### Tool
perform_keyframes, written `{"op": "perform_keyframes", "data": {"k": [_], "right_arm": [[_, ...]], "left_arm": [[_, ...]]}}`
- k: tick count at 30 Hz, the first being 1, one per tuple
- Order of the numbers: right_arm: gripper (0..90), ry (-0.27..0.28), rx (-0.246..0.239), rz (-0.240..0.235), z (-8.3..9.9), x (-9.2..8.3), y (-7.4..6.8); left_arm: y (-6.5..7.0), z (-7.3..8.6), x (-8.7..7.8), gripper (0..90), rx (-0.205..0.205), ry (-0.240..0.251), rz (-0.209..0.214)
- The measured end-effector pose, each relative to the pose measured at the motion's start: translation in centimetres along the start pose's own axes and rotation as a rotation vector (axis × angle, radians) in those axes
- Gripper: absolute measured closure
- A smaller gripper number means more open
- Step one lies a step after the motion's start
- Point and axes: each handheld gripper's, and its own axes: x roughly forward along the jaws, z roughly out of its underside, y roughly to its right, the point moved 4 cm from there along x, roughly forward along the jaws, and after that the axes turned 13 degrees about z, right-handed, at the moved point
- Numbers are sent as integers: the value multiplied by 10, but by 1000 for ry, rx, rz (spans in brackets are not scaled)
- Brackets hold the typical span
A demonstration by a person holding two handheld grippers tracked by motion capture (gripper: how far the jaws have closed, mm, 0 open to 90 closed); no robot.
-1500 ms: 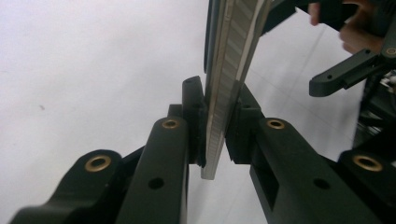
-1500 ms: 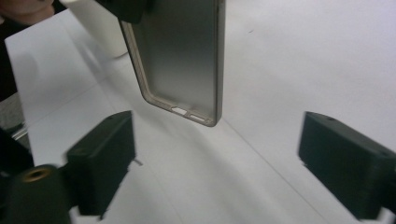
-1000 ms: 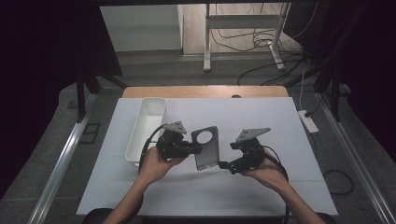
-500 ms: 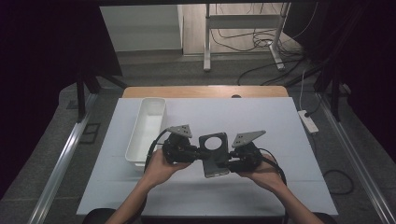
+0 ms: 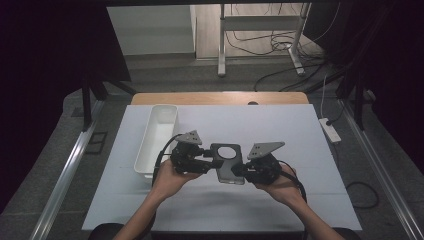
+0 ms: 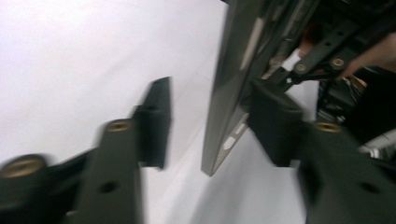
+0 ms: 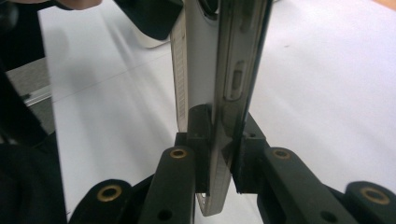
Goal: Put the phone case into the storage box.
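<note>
A dark flat phone (image 5: 229,165) with a round opening in its back hangs above the white table cover, between my two grippers. My right gripper (image 5: 240,172) has just been closing and is shut on the phone's right edge; in the right gripper view both pads (image 7: 201,140) press the phone (image 7: 224,56) edge-on. My left gripper (image 5: 214,162) has just been opening. In the left gripper view the phone's edge (image 6: 233,93) stands between the jaws of the left gripper (image 6: 212,123), with a clear gap to the left pad (image 6: 156,123).
A long white tray (image 5: 157,132) lies on the white table cover (image 5: 300,150) just left of my left hand. The wooden table edge (image 5: 220,98) runs along the far side. A white power strip (image 5: 330,130) lies on the floor at the right.
The phone has swung from tilted in the left gripper to lying level between both. The right gripper has shut on its edge and the left jaws have opened.
</note>
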Motion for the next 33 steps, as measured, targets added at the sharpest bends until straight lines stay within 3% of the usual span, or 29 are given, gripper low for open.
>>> {"op": "perform_keyframes", "data": {"k": [3,10,16,20,24,29,33], "right_arm": [[798,-4,13,49,1,-1,4],[797,2,64,96,2,-3,13],[798,-15,94,162,4,-3,17],[798,-16,106,184,5,-2,18],[798,-17,127,191,6,-2,20],[798,-16,130,190,5,1,17],[798,-20,130,187,4,5,11]], "left_arm": [[-5,2,-3,367,-30,27,-18],[-10,7,-3,169,-36,27,-98],[-15,11,-4,44,-48,27,-181],[-18,13,-5,4,-65,26,-213],[-20,15,-6,0,-81,33,-222],[-17,14,-4,55,-63,29,-211],[-12,15,4,255,-49,17,-163]]}}
